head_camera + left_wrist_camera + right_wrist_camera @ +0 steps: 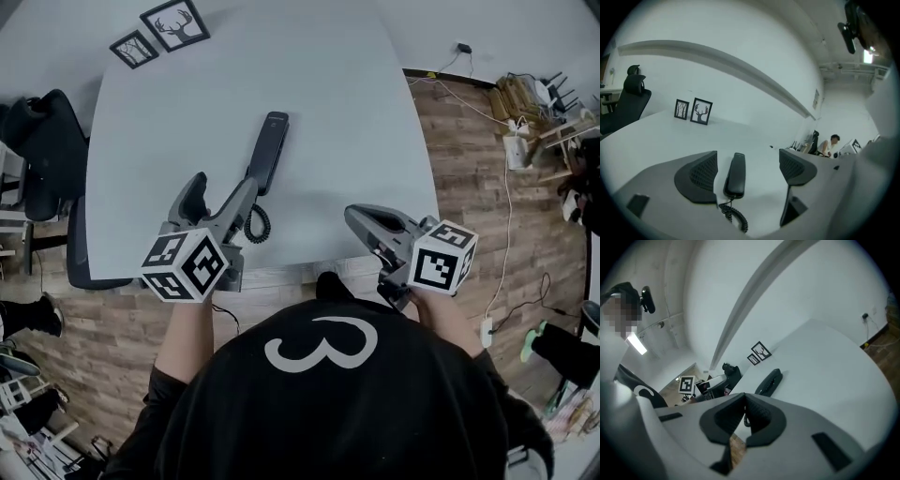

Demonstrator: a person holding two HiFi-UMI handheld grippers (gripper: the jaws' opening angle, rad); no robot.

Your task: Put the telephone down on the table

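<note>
The black telephone handset lies flat on the pale table, its coiled cord trailing toward the near edge. My left gripper stands open just behind the handset's near end. In the left gripper view the handset rests on the table between the spread pads, close to the left one, and neither pad presses on it. My right gripper hovers at the table's near edge, right of the handset, shut with nothing in it. The right gripper view shows the handset beyond the closed right gripper.
Two small framed pictures stand at the table's far left corner. A black office chair sits left of the table. Cables and a power strip lie on the wooden floor to the right. A person sits far off in the room.
</note>
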